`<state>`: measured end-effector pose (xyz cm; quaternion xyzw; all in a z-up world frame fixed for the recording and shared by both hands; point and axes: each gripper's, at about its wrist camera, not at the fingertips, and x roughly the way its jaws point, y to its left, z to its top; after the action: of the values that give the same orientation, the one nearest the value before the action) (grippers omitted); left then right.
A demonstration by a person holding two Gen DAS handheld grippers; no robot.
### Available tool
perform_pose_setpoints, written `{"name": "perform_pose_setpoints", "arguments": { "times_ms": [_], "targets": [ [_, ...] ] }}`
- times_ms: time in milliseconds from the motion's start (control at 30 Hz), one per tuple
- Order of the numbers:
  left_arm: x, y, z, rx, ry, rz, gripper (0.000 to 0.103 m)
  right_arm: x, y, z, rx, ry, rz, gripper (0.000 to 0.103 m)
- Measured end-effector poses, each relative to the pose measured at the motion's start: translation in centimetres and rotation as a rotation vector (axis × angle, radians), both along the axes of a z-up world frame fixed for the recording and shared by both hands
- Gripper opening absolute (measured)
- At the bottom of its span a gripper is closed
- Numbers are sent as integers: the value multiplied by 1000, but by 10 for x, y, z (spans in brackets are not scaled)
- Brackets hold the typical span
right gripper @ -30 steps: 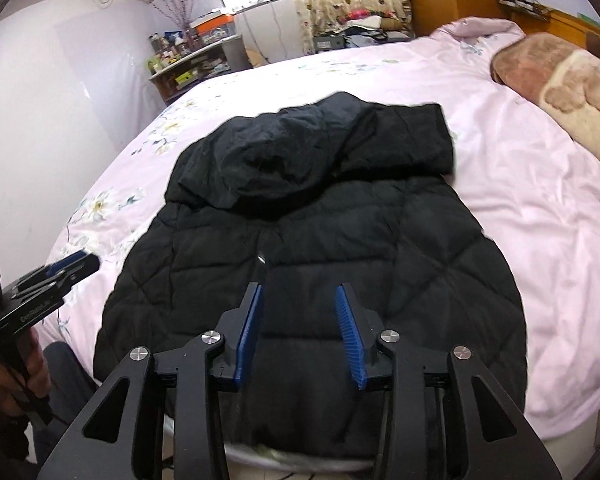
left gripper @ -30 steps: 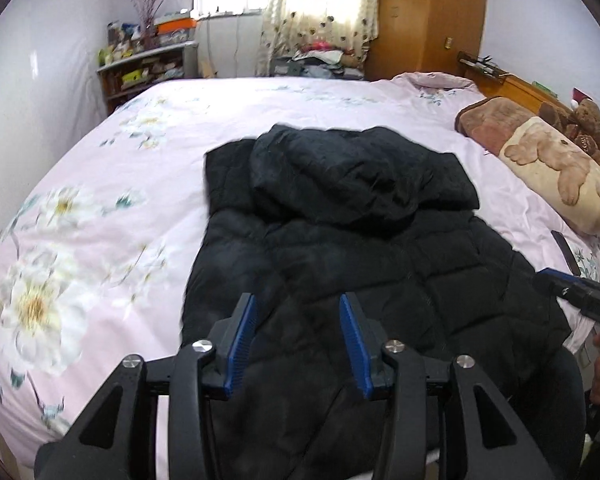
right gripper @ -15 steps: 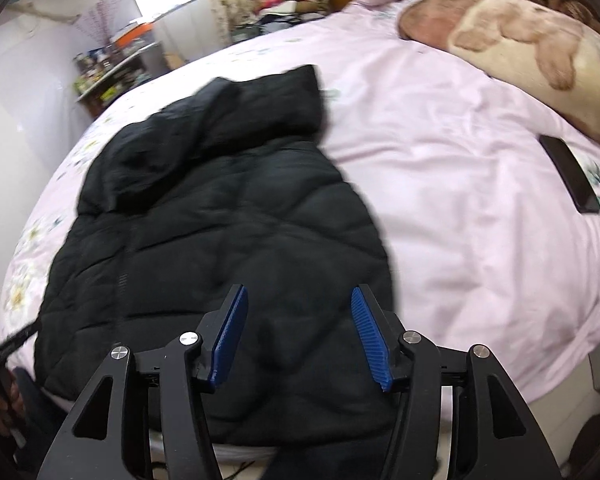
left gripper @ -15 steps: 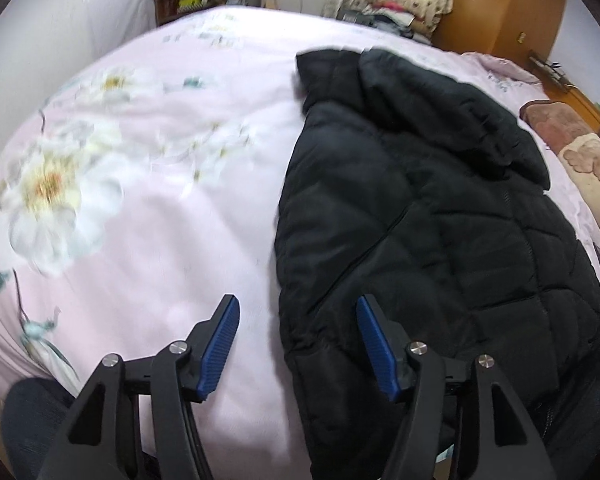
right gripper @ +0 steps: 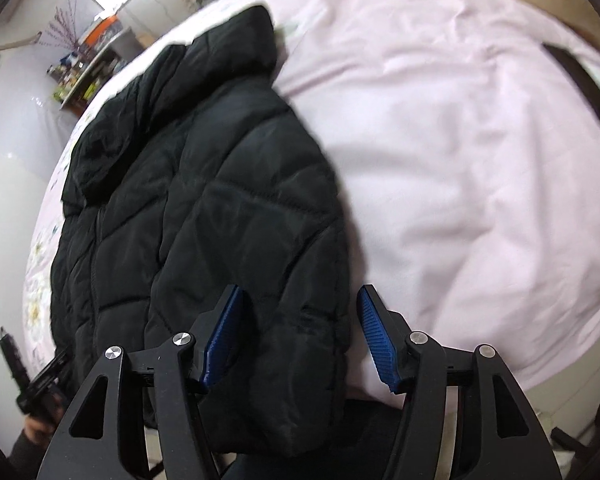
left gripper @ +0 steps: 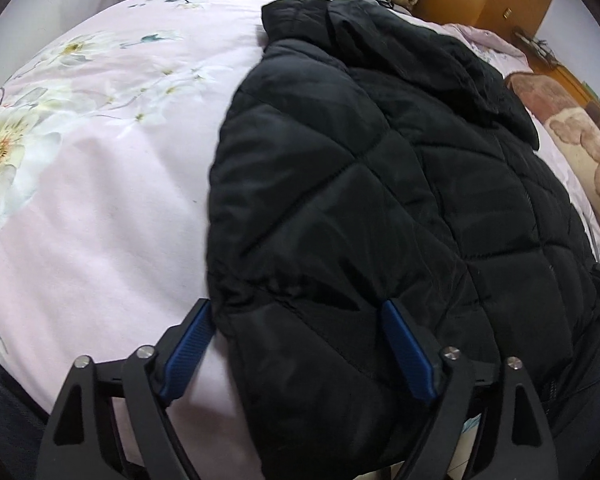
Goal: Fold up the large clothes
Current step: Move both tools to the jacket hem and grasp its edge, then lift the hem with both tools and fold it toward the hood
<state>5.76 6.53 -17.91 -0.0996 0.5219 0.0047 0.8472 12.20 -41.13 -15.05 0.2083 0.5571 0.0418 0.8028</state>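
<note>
Spanning the bed (left gripper: 100, 208): puffy, diamond-quilted black jacket (left gripper: 380, 200), apparently hooded.

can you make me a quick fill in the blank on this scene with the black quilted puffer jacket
1. The black quilted puffer jacket lies on a pale ____ floral bedspread.
2. The left gripper has its jaws ____ around the jacket's corner.
3. The fingertip pads of the right gripper are coloured ____.

Missing words: pink; open; blue
</note>
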Motion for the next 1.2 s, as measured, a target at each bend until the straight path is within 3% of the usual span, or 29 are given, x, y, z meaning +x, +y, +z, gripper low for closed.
{"name": "perform_pose_setpoints", "arguments": {
  "times_ms": [100, 133, 167, 200, 267, 333, 433, 667, 933, 1200],
  "targets": [
    [6, -3, -5, 6, 30, -13, 92, 4, 0, -6, 13, 49, 17, 60],
    [8, -4, -3, 7, 42, -17, 86, 5, 3, -5, 14, 54, 22, 59],
    [10, -4, 0, -5, 44, -30, 67, 5, 6, -4, 21, 55, 32, 51],
    [10, -6, 4, -13, 38, -48, 58, 3, 11, 0, 19, 44, 49, 45],
    [9, -13, 19, 9, 16, -81, 26, 0, 18, 11, 12, 12, 58, 20],
    [9, -12, 34, -1, -7, -93, 18, -3, 20, 23, 29, -20, 39, 17],
    [4, 4, 64, -80, -68, -68, 16, -12, 20, 45, 60, -79, 20, 15],
    [-33, 39, 127, -170, -204, -19, 16, -51, 22, 93, 103, -178, 30, 13],
    [-61, 41, 136, -206, -196, -44, 16, -108, 9, 114, 144, -200, -13, 13],
    [-39, 53, 170, -268, -308, -30, 16, -82, 15, 145, 172, -296, -43, 13]
  ]
}}
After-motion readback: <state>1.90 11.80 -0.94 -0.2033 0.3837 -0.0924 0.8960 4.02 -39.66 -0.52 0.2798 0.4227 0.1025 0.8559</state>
